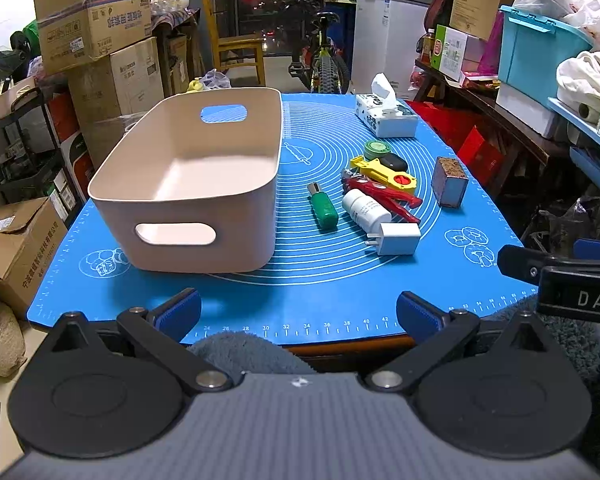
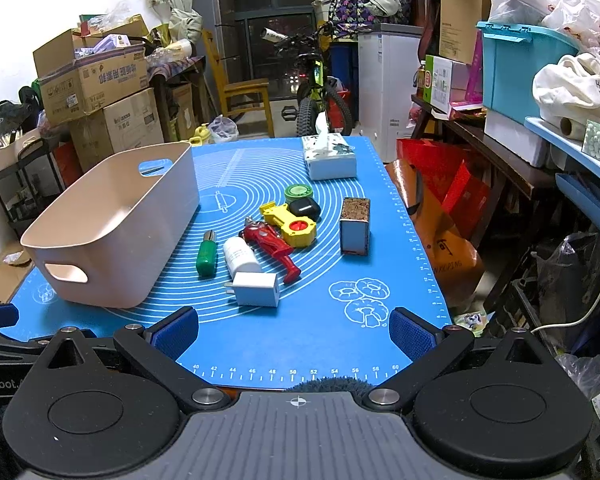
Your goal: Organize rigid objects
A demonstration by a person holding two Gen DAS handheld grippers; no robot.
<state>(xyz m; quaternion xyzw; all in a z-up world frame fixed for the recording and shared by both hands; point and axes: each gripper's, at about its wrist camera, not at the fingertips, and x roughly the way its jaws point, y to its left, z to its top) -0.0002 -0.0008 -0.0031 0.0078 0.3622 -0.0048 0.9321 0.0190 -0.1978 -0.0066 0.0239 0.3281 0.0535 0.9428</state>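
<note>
Closest to me are my two tools: the left gripper [image 1: 299, 312] has its blue-padded fingers spread wide over the near edge of the blue silicone baking mat [image 1: 260, 312], holding nothing, and the right gripper [image 2: 294, 330] sits the same way, splayed wide and empty, just beside it on the right. On the left half of the mat I see the pale pink plastic storage bin with cut-out handles [image 1: 188, 184], and its floor looks bare. To the right of the bin lies a loose cluster of small items: a white square wall charger [image 2: 258, 289] nearest me, touching a white cylindrical pill bottle [image 2: 240, 257] behind it, with a green glossy small bottle with a silver cap [image 2: 207, 258] lying between the pill bottle and the bin. A red toy figure [image 2: 272, 246] rests against the pill bottle's right side, a yellow plastic tool with a red round knob [image 2: 290, 224] lies just behind that, and a black oval earbud case [image 2: 304, 208] and a green round tin [image 2: 298, 193] sit behind the yellow tool. Apart on the right stands an upright rectangular block with a brown speckled top [image 2: 355, 226]. A white tissue pack [image 2: 329, 158] sits at the mat's far end.
</note>
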